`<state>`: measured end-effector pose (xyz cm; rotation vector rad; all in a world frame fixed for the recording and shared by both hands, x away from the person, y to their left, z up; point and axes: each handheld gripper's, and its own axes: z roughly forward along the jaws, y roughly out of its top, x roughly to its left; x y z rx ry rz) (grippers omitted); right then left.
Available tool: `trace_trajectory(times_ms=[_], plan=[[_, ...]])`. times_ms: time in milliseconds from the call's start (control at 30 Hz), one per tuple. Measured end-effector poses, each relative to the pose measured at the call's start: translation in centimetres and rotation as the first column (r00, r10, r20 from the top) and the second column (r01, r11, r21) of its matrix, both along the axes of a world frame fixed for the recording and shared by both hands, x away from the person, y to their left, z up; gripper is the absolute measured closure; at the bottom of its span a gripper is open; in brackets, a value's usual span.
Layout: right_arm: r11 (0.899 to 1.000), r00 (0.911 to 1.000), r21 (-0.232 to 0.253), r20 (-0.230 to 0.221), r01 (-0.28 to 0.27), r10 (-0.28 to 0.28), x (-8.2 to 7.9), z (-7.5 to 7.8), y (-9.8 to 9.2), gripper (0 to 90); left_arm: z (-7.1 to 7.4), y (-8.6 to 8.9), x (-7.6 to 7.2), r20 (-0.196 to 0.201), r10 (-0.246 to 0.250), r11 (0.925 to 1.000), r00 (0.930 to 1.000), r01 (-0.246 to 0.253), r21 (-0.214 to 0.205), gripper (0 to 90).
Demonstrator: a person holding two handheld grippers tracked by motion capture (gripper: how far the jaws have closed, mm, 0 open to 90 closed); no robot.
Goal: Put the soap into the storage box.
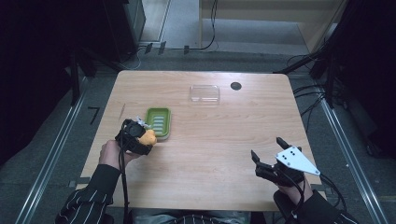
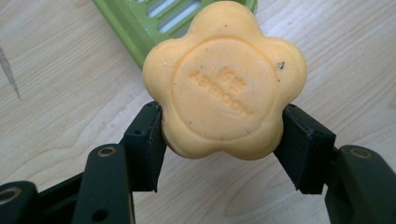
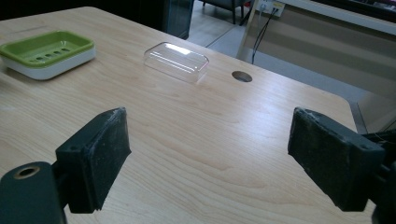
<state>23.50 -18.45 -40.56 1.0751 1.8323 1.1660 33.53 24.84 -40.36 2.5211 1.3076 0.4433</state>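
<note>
A flower-shaped orange soap bar [image 2: 224,79] sits between the two black pads of my left gripper [image 2: 223,144], which is shut on it just above the wooden table. From above, that soap [image 1: 148,137] hangs right beside the near end of the green soap dish [image 1: 159,121]. The dish's slotted green tray [image 2: 140,18] lies just beyond the soap. My right gripper [image 1: 267,148] rests near the table's front right with its jaws wide apart and nothing between them [image 3: 205,154]. The green dish [image 3: 46,51] stands far off to its left.
A clear plastic lid [image 1: 204,93] lies at the back middle of the table, and it shows again [image 3: 176,60] ahead of my right gripper. A round cable hole [image 1: 236,86] is just right of it. Cables and dark stands surround the table.
</note>
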Motion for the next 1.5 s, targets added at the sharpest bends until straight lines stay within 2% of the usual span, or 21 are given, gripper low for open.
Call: trace_trajectory(times_ms=[167,767,1500], plan=[[1.000,1.0000,0.002,-0.001,0.004,-0.004,0.0,0.0,0.0,13.4,-0.1,-0.1,0.3,-0.004,-0.006,1.0000,1.0000,0.006,-0.004,39.6],[1.000,1.0000,0.000,0.000,0.000,0.000,0.0,0.0,0.0,13.4,0.3,-0.2,1.7,0.040,0.013,0.9997,0.9991,-0.013,-0.020,39.6],[1.000,1.0000,-0.004,0.000,-0.001,0.001,0.0,0.0,0.0,13.4,0.5,-0.5,3.8,0.062,0.027,0.9989,0.9977,-0.025,-0.041,39.6]])
